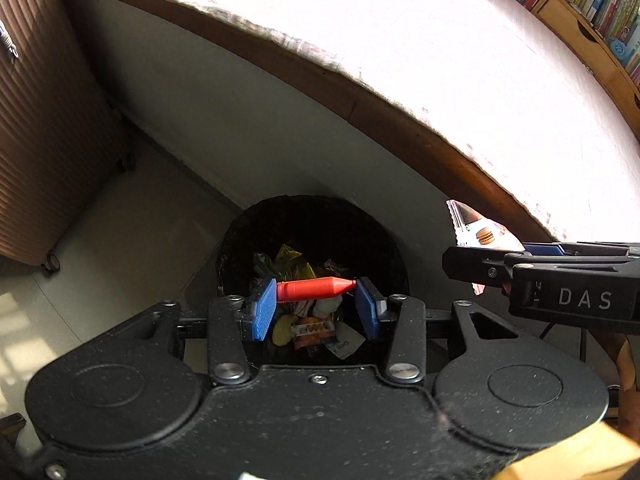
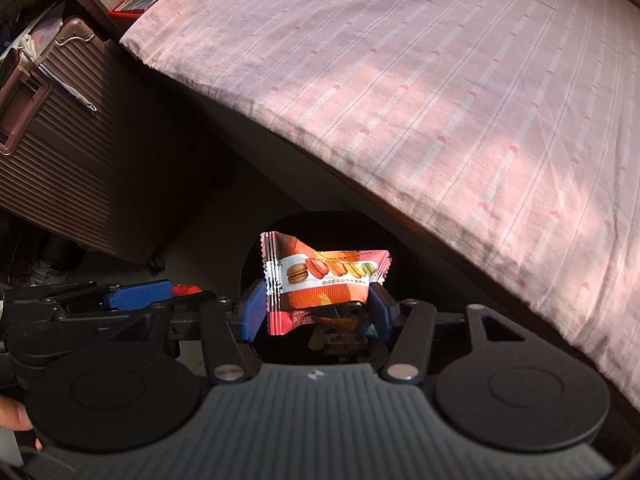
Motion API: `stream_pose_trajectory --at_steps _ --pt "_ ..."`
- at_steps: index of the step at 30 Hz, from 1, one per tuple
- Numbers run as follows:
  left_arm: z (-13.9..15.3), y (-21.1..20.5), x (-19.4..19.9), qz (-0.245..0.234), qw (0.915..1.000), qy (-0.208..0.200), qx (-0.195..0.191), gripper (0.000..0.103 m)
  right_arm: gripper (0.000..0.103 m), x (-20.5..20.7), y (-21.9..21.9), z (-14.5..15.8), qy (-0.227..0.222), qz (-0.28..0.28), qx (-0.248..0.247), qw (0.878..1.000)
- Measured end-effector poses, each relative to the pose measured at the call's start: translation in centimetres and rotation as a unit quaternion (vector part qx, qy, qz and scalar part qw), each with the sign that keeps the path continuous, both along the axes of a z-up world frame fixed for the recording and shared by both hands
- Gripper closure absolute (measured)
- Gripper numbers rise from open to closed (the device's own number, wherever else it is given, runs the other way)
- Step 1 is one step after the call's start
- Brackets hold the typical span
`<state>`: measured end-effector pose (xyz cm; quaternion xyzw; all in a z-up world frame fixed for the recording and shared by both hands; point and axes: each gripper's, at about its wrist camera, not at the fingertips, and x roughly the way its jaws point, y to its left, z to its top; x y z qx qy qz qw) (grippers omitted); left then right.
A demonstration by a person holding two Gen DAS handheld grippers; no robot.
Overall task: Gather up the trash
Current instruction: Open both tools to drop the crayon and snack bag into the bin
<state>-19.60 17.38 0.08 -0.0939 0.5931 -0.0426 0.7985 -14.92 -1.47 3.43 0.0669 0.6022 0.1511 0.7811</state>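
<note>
- Both tongs are pointed steeply down over a black waste bin (image 1: pixel 312 240) on the pale floor (image 1: pixel 132 240) beside a bed.
- Between the blue pads (image 1: pixel 264 309) of the left gripper (image 1: pixel 316 300), a red crayon-shaped piece (image 1: pixel 316 289) is pinched end to end, lying crosswise with its pointed tip toward 3 o'clock.
- That red piece is held directly above the bin's mouth; wrappers, a yellowish scrap and a paper tag are seen inside the bin below it.
- In the right wrist view, a macaron snack wrapper (image 2: pixel 320 280) is seen between the pads of the right gripper (image 2: pixel 316 308), crumpled, with its serrated edge toward 9 o'clock.
- The right jaws are set partly apart; the pads sit against the wrapper's sides, but whether they press on it or have let go cannot be told.
- The wrapper hangs over the dark bin opening (image 2: pixel 320 224), which fills the space behind it.
- In the left wrist view, the right gripper enters from 3 o'clock with the wrapper (image 1: pixel 480 232) sticking out toward 10 o'clock, near the bin's rim.
- A pink striped bedsheet (image 2: pixel 440 80) stretches from 12 to 3 o'clock above the bin.
- A ribbed suitcase (image 2: pixel 60 160) on wheels stands at 9 o'clock, well apart from the bin.
- Bookshelves (image 1: pixel 592 0) are visible at 1 o'clock in the left wrist view.
</note>
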Motion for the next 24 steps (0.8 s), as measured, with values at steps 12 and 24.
stream_pose_trajectory --at_steps 12,24 --pt "-0.4 -0.4 0.0 -0.007 0.9999 0.001 -0.010 0.062 0.040 0.8 0.3 -0.2 0.006 -0.005 0.012 1.000" --pt "-0.3 -1.1 0.0 -0.022 0.9997 -0.001 -0.008 0.049 0.025 1.1 -0.3 -0.4 0.011 -0.020 0.020 1.000"
